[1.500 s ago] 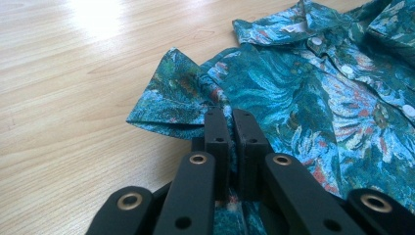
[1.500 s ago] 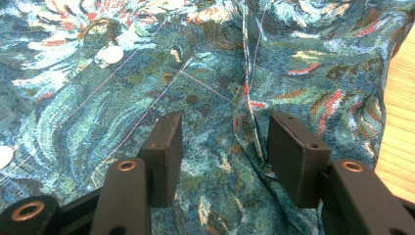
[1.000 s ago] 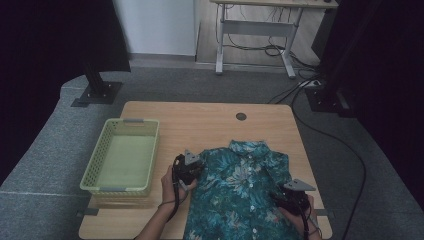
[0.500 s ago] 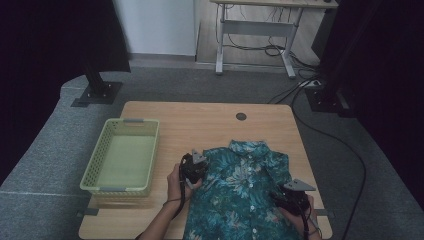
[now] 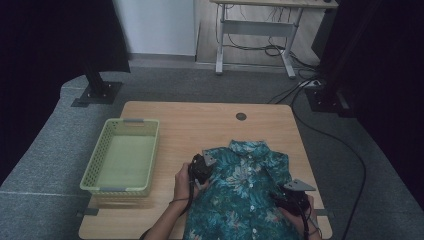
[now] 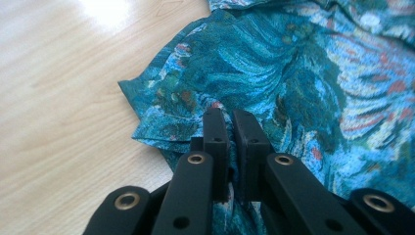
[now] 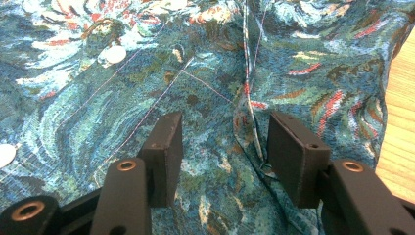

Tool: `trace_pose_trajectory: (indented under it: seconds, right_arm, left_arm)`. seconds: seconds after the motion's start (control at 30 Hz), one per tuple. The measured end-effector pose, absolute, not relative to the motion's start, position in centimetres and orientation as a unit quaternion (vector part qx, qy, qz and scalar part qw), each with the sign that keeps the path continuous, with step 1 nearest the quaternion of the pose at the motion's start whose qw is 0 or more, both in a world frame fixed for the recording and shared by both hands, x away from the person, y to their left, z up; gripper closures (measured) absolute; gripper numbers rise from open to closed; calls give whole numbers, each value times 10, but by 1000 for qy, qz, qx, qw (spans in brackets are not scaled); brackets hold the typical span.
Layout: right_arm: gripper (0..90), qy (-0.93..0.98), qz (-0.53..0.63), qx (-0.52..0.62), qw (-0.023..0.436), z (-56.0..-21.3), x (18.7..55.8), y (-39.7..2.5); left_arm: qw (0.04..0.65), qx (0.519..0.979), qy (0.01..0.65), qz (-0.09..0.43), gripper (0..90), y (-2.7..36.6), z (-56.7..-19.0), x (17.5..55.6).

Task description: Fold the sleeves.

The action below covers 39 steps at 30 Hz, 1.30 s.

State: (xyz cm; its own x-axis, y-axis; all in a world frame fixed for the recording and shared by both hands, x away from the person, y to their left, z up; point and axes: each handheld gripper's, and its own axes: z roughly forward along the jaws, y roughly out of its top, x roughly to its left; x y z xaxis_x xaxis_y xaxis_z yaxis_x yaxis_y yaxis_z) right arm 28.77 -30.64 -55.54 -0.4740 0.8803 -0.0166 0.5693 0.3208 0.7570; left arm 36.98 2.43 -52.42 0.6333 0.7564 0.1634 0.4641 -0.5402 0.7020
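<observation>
Shirt (image 5: 245, 200) lying lower right w/ left gripper (image 6: 230, 122) pinching its sleeve edge, right gripper (image 7: 222, 142) hovering wide open, empty; needing slow, even pulling imo.

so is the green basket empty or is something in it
Empty. In the high view the green basket shows only its bare floor; the floral shirt lies outside it on the table.

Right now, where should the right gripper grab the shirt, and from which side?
Grip the raised fold of the shirt, a ridge of cloth the jaws can close across, unlike the flat fabric around it. Come down from above: the open right gripper already straddles it. The left gripper is shut on the shirt's left edge.
</observation>
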Motion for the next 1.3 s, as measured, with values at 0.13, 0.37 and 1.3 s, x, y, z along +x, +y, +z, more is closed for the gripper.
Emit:
trace_pose_trajectory:
  seconds: [0.13, 0.37, 1.3]
  right_arm:
    - [472, 782, 354, 463, 220, -555, 288, -306]
    - [472, 782, 353, 464, 221, -555, 288, -306]
    - [472, 781, 354, 464, 221, -556, 287, -306]
  left_arm:
    - [322, 843, 362, 236, 854, 24, -521, 369]
    - [328, 847, 351, 227, 835, 8, -528, 367]
    - [424, 803, 395, 138, 504, 47, -492, 369]
